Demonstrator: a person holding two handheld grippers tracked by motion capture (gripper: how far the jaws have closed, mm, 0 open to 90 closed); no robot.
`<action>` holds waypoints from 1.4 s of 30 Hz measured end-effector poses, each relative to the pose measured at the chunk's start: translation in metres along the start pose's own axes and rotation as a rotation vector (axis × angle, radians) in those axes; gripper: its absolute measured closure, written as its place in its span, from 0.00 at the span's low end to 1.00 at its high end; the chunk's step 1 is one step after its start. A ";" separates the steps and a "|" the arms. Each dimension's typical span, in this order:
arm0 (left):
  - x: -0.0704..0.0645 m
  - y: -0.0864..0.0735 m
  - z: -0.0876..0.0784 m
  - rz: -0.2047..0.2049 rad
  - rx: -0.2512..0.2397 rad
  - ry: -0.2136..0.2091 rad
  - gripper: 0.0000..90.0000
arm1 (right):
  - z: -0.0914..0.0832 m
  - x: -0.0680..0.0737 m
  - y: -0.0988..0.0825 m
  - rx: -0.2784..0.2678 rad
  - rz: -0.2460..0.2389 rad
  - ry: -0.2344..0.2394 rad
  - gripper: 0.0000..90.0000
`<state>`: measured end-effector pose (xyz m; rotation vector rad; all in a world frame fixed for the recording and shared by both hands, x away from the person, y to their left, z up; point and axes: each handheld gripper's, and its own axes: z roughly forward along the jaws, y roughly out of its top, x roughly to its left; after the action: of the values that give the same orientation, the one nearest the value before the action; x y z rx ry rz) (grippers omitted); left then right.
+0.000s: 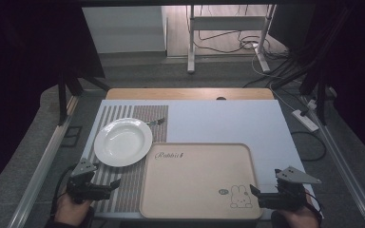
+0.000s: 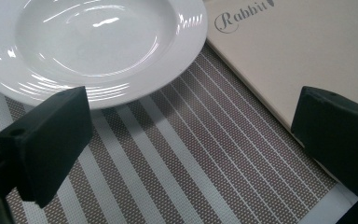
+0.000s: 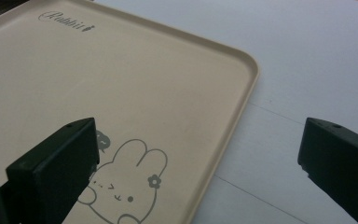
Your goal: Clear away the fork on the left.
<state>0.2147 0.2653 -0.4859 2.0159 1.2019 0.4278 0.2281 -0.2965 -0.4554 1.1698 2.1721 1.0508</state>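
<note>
A white deep plate [image 1: 123, 141] [image 2: 93, 42] rests on a striped placemat [image 1: 128, 183] [image 2: 177, 163] at the left of the table. A fork [image 1: 156, 122] lies just behind the plate's far rim. To the right lies a beige tray [image 1: 197, 183] [image 2: 303, 51] [image 3: 121, 93] printed with a rabbit and the word "Rabbit". My left gripper [image 1: 116, 183] [image 2: 191, 154] hovers open over the placemat, just in front of the plate. My right gripper [image 1: 253, 190] [image 3: 196, 163] stands open at the tray's near right corner, one jaw over the rabbit print, the other over the table.
A pale blue table top [image 1: 228, 121] [image 3: 307, 60] lies under everything, with a wooden strip [image 1: 190, 93] at the far edge. Metal rails run along both sides. A stand, cables and a power strip [image 1: 305, 119] sit on the floor beyond.
</note>
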 end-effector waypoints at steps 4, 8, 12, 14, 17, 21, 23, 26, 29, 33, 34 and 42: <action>0.001 -0.001 -0.001 0.017 0.033 0.022 0.00 | 0.001 0.001 0.000 0.002 -0.009 0.012 0.00; 0.005 -0.001 -0.001 -0.004 0.036 -0.005 0.00 | 0.001 0.001 0.000 0.011 -0.014 0.017 0.00; 0.006 -0.002 0.000 0.000 0.041 -0.022 0.01 | 0.002 0.001 0.000 0.015 -0.019 0.026 0.00; 0.006 -0.002 0.000 -0.004 0.042 -0.029 0.01 | 0.003 0.001 0.001 0.018 -0.020 0.028 0.00; 0.007 -0.002 0.000 -0.010 0.039 -0.039 0.01 | 0.003 0.002 0.001 0.027 -0.024 0.030 0.00; 0.008 -0.002 -0.001 -0.012 0.039 -0.047 0.01 | 0.004 0.001 0.001 0.033 -0.020 0.033 0.00; 0.008 -0.001 0.000 -0.013 0.045 -0.054 0.00 | 0.004 0.001 0.001 0.033 -0.018 0.036 0.00; 0.009 -0.001 0.000 -0.013 0.045 -0.063 0.00 | 0.004 0.001 0.001 0.035 -0.016 0.037 0.00; 0.010 0.002 0.001 -0.018 0.025 -0.090 0.00 | 0.005 0.001 0.001 0.037 -0.017 0.038 0.00; 0.009 0.006 0.004 -0.008 0.022 -0.108 0.00 | 0.005 0.002 0.001 0.042 -0.024 0.037 0.00; 0.009 0.007 0.005 -0.008 0.019 -0.114 0.00 | 0.005 0.002 0.001 0.043 -0.028 0.038 0.00; 0.013 0.015 0.014 0.012 0.029 -0.127 0.00 | 0.006 0.003 0.001 0.049 -0.033 0.034 0.00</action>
<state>0.2390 0.2659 -0.4855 2.0436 1.1242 0.2858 0.2315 -0.2912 -0.4584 1.1415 2.2476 1.0156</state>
